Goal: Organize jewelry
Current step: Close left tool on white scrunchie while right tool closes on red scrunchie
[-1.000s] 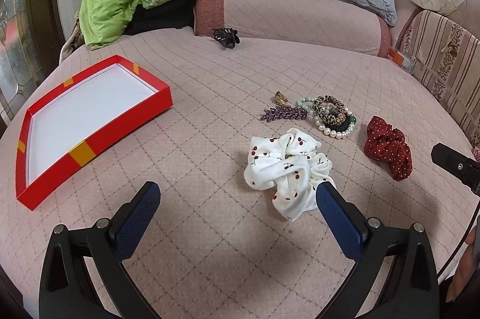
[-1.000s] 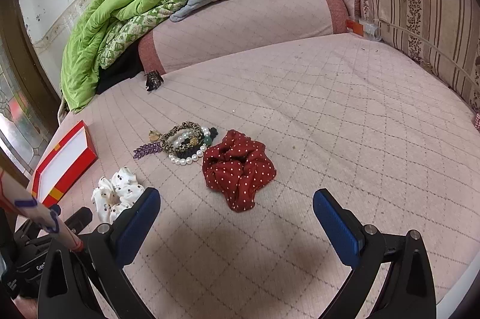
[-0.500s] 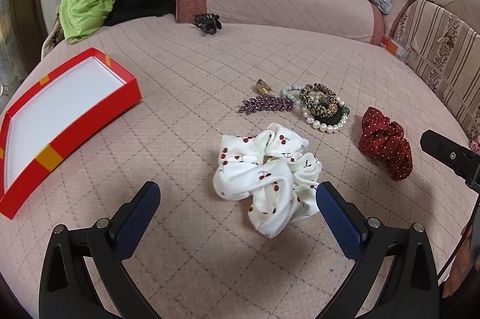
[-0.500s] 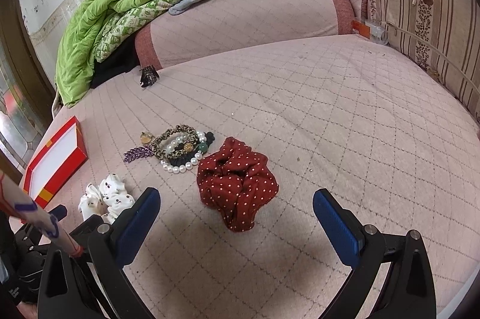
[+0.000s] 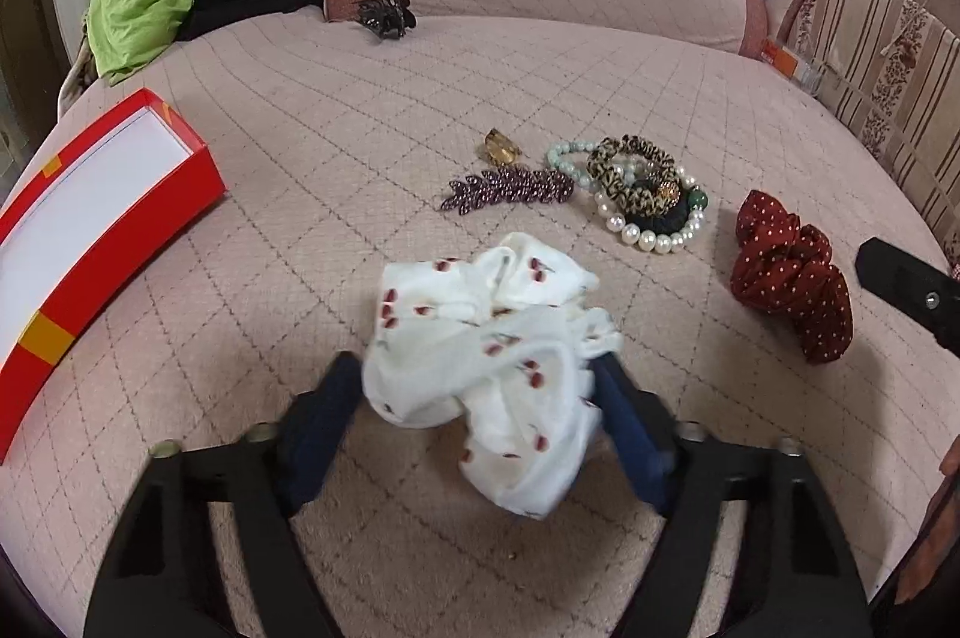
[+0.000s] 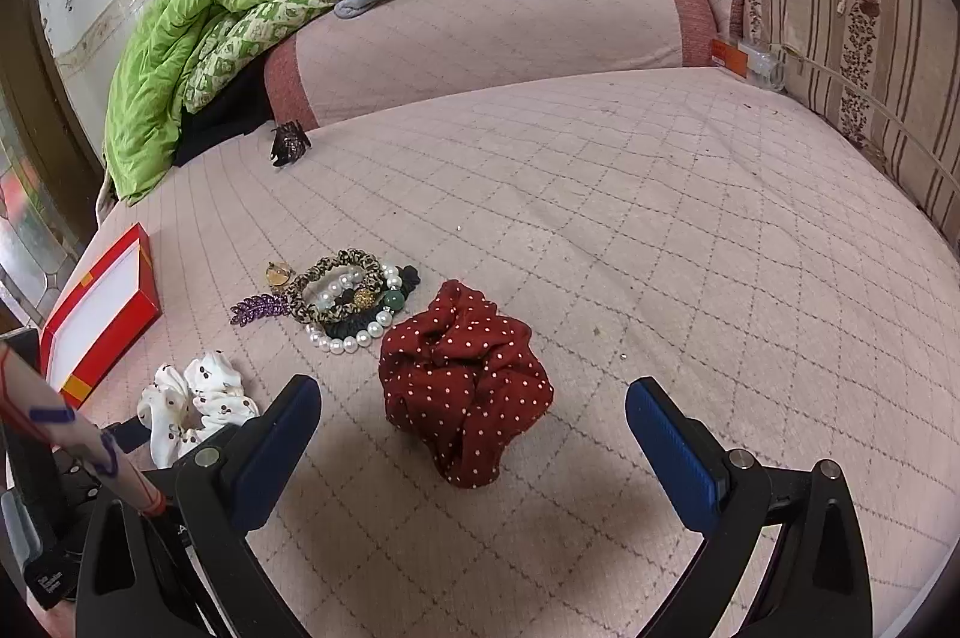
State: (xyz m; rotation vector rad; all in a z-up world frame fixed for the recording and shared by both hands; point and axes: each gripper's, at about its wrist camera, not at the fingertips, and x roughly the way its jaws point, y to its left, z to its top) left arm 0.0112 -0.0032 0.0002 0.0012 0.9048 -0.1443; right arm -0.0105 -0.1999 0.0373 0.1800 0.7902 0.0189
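Left wrist, claw [image 5: 480, 398] closing round white scrunchie [image 5: 492, 356], no legible writing

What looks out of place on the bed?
The dark hair claw clip lies alone by the bolster, far from the bracelet pile. The red box holds nothing visible yet. Nothing looks damaged.

White scrunchie [image 5: 498, 356]: blurred in the left wrist view; whether it is pressed by the closing pads [image 5: 624, 416] cannot be told; partly hidden behind a gripper finger in the right wrist view.
Red box [image 5: 114, 224]: cut off by the left edge.
Black hair tie [image 6: 360, 320]: largely covered by the pearl bracelet [image 6: 342, 341].
Orange label [image 6: 729, 56]: print too small to be read.
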